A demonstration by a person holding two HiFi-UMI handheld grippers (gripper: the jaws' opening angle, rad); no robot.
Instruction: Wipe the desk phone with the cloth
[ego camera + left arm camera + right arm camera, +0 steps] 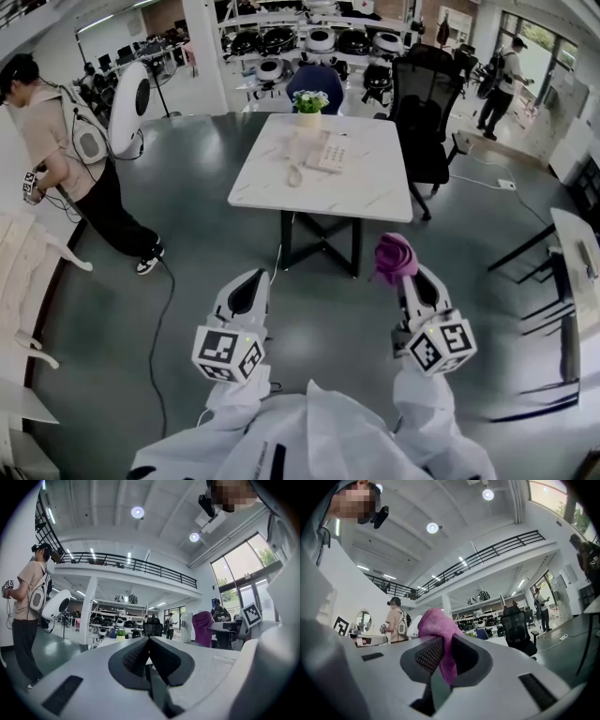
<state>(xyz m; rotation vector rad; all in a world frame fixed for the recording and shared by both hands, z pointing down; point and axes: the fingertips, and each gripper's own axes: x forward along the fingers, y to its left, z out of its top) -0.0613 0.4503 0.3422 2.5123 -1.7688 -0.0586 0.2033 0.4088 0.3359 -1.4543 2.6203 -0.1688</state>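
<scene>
Two grippers sit nearest us, held low over the dark grey floor. Our left gripper has its dark padded fingers pressed together with nothing between them. Our right gripper pinches a bunched magenta knitted cloth. Its fingers clamp the lower folds, so that part is hidden between the jaws while the rest bulges above the tips. Our white sleeves are cut off by the bottom edge of the head view.

Well ahead stands a white marble-patterned square table, and on it lies the white corded desk phone, well apart from both grippers (its keys are too small to make out). Beyond the phone, at the table's far edge, we see a small potted plant with pale flowers. A black mesh office chair stands by the far right corner. A person in a beige shirt stands far left.
</scene>
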